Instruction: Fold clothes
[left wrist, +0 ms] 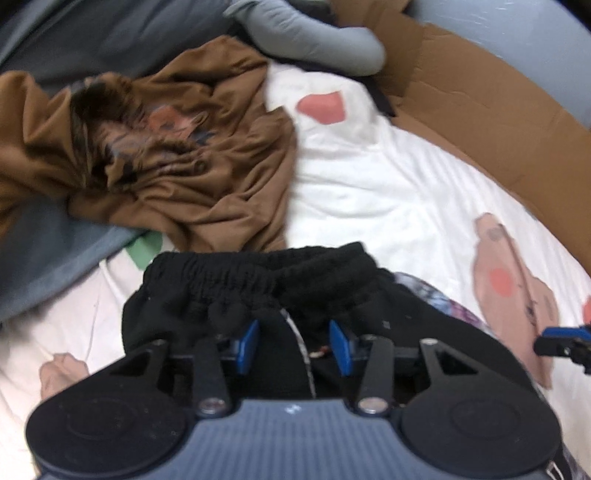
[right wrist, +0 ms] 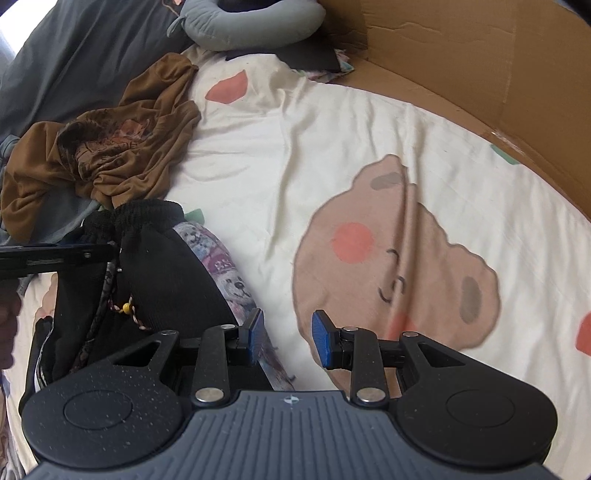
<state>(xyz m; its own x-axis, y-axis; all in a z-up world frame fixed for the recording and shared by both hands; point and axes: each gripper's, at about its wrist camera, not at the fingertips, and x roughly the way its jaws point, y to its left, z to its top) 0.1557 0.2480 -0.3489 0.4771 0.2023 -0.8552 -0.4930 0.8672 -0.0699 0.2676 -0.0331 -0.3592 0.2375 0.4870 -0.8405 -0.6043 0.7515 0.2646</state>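
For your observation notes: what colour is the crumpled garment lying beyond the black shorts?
Brown, with a darker printed graphic: the crumpled garment shows best in the left wrist view.

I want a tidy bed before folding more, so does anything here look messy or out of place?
Yes: the brown shirt lies crumpled in a heap at the bedsheet's far left edge, bunched rather than flat. The black shorts look compact by comparison.

A cream bedsheet printed w/ tan bear faces and pink blotches (right wrist: 332, 147) covered the bed. Brown corrugated cardboard wall (right wrist: 461, 55) ran along its far and right edge. A dark grey blanket (right wrist: 74, 48) lay at upper left, beside a grey curved cushion, poss. a neck pillow (right wrist: 251, 26). Light was soft, daylight-ish.
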